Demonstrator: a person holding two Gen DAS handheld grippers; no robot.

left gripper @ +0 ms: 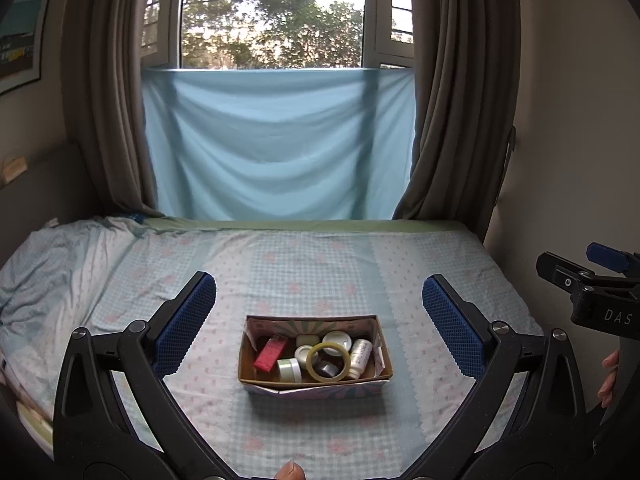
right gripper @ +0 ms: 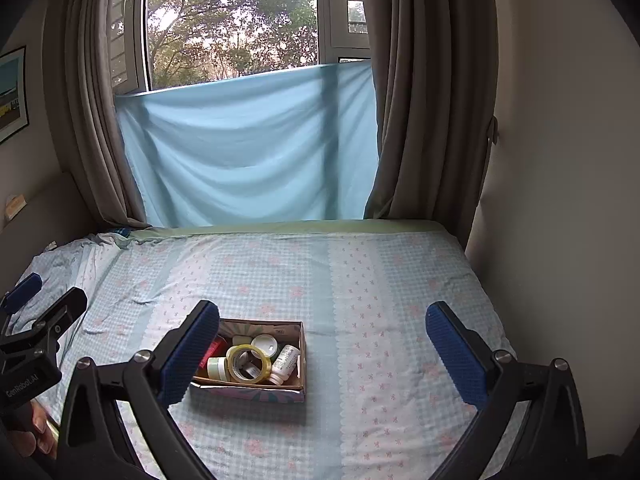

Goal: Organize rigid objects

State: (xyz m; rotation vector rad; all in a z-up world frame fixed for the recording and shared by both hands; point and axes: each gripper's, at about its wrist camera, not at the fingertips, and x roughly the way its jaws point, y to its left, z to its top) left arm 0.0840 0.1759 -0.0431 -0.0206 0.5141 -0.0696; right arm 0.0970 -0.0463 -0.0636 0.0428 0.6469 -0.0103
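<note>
The left gripper [left gripper: 318,322] was held above the near part of the bed, with its two blue pads spread wide and nothing between them. The right gripper [right gripper: 322,354] was in the same condition, wide apart and empty. In the left wrist view the right gripper appeared at the right edge, with some fingers [left gripper: 610,376] of a hand below it.

The cardboard box [left gripper: 316,384] stood on the checked bedsheet [left gripper: 304,272], just beyond the fingertips of both grippers and touching neither. In the left wrist view it lay in the middle between the two pads, a little lower than their tips. In the right wrist view it lay toward the left, and the left pad partly covered its near left corner.

Inside the box the things were packed close together. A yellowish tape roll [left gripper: 329,361] leaned on top of a grey tape roll [left gripper: 327,370]. A white bottle [left gripper: 360,358] lay on its side at the right. A red box [left gripper: 271,354] lay at the left, and a pale green jar [left gripper: 289,369] was near the front wall. Two or three round white jars [left gripper: 337,338] stood at the back.

Farther away, the sheet was wrinkled at the left side of the bed. Behind the bed a light blue cloth [left gripper: 276,144] hung over the lower part of the window [left gripper: 276,12], between brown curtains [left gripper: 452,92].
</note>
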